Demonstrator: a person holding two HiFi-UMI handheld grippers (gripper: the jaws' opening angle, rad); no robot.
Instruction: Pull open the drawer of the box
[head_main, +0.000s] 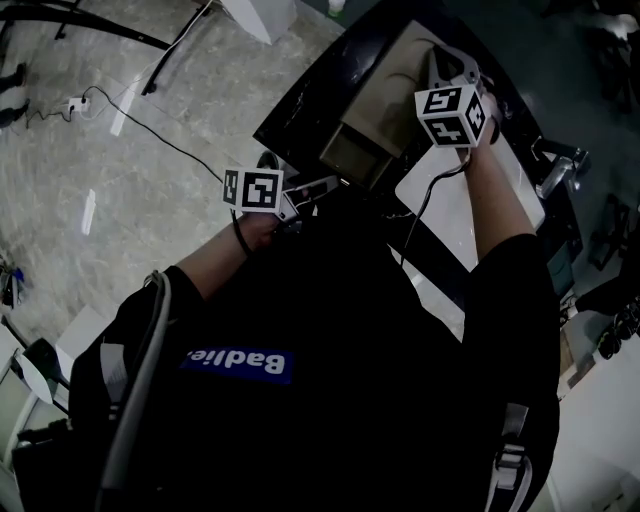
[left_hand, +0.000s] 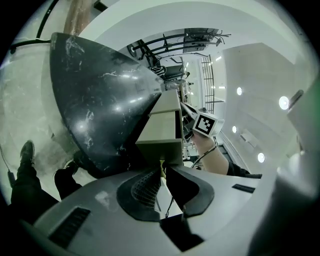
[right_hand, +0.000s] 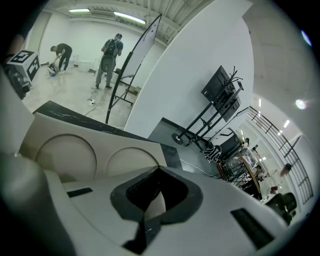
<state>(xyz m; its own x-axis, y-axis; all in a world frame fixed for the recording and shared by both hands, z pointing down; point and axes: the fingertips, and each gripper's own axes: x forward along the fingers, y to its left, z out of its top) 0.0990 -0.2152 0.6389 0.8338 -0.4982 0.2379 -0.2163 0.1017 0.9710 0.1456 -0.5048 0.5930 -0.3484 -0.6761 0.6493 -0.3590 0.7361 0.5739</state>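
A beige box (head_main: 385, 90) lies on a black marble table (head_main: 310, 85). Its drawer end (head_main: 352, 155) faces me and seems to stick out a little. My left gripper (head_main: 318, 187) is at that drawer front (left_hand: 161, 149). In the left gripper view its jaws (left_hand: 163, 166) are pinched on a thin yellowish pull tab there. My right gripper (head_main: 442, 68) rests on the far top of the box. In the right gripper view its jaws (right_hand: 158, 170) are shut against the box lid (right_hand: 75, 150), which has two round recesses.
A white board (head_main: 450, 215) lies on the table right of the box, crossed by a gripper cable. The table edge (left_hand: 100, 100) drops to a pale floor with a cable (head_main: 150, 130). Two people (right_hand: 110, 55) stand far off; a screen rack (right_hand: 220, 95) is behind.
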